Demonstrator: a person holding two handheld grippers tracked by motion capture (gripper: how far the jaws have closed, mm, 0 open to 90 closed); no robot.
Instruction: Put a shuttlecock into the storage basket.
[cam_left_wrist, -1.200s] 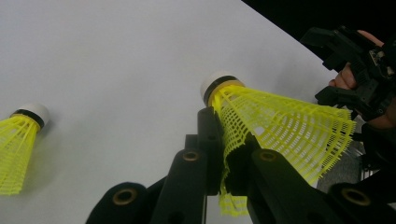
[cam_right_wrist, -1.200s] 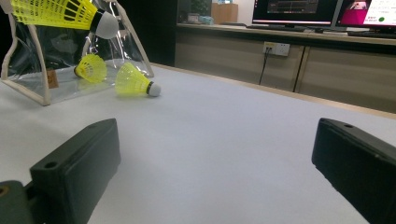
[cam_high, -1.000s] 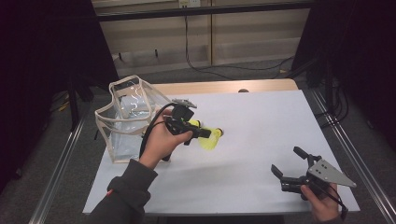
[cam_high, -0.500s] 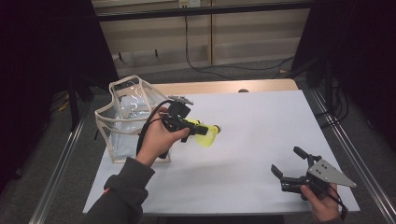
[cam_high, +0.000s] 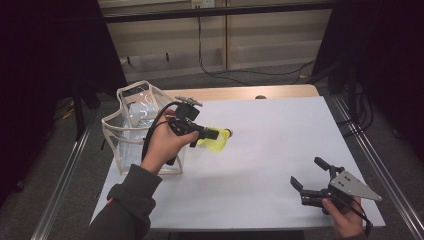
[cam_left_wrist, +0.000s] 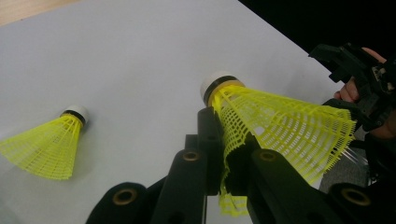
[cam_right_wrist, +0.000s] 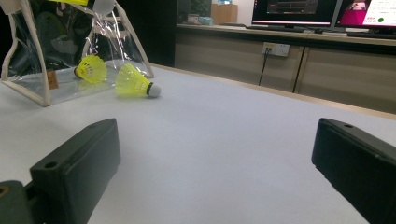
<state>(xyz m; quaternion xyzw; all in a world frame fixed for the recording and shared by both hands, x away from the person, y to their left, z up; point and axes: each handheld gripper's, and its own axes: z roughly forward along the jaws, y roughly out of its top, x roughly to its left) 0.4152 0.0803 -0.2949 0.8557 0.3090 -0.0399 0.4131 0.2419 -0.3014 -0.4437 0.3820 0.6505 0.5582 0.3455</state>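
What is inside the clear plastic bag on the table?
One yellow shuttlecock lies inside the clear bag. The bag's upper part is cut off and glare blurs its walls, so more items could be hidden.

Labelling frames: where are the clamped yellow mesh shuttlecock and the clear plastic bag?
Clamped yellow mesh shuttlecock (cam_left_wrist: 285, 126), left gripper view, on its skirt.
Clear plastic bag (cam_high: 131, 120), high view, on its near wall.

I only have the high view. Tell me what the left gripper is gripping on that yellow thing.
Observer: The left gripper pinches the mesh skirt of a yellow shuttlecock, jaws shut on it.
Operator: Report any other shuttlecocks.
Observer: A second shuttlecock lies on its side on the white table.
Operator: Check the clear bag.
Observer: The right gripper view shows a third shuttlecock inside the clear bag.
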